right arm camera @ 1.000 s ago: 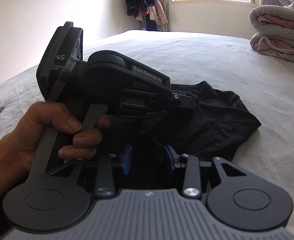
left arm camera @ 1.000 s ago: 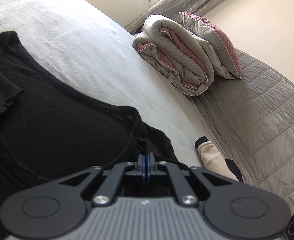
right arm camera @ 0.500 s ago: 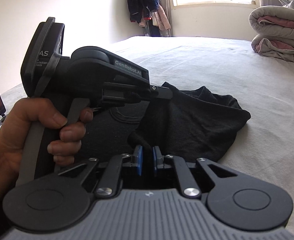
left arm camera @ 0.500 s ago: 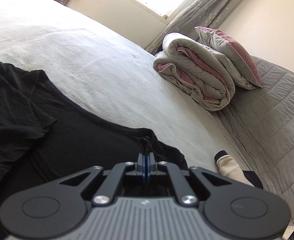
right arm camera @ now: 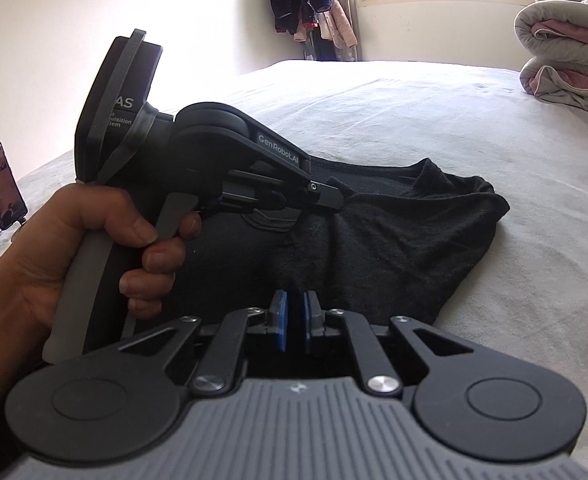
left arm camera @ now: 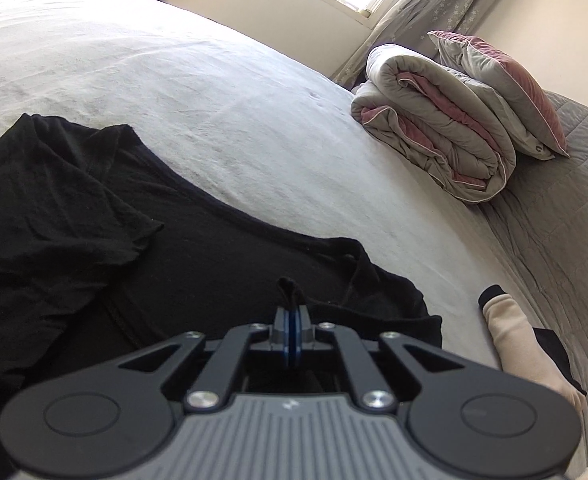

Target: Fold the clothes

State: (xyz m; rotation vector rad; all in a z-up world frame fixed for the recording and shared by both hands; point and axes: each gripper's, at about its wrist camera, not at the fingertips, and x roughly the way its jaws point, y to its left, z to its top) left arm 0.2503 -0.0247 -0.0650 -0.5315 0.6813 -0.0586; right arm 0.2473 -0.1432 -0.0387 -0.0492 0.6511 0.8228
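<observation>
A black t-shirt point(left arm camera: 174, 264) lies rumpled on the white bed point(left arm camera: 214, 92). My left gripper point(left arm camera: 293, 320) is shut on a pinch of the black t-shirt's edge, and a small tuft of fabric sticks up past the pads. In the right wrist view the t-shirt point(right arm camera: 394, 240) spreads ahead, with the hand-held left gripper point(right arm camera: 326, 196) pulling a fold of it up. My right gripper point(right arm camera: 293, 320) is closed to a narrow gap over dark fabric at the shirt's near edge.
A folded grey and pink duvet point(left arm camera: 446, 124) with a pillow point(left arm camera: 506, 80) lies at the far right on a grey quilt point(left arm camera: 566, 248). A cream and black garment point(left arm camera: 522, 336) lies near right. Clothes point(right arm camera: 310, 0) hang in the far corner. A phone point(right arm camera: 0, 184) stands at the left.
My right gripper has closed from wide open to a narrow gap on the shirt. My left gripper, still shut on the shirt, has lifted and tilted, so more of the bed shows.
</observation>
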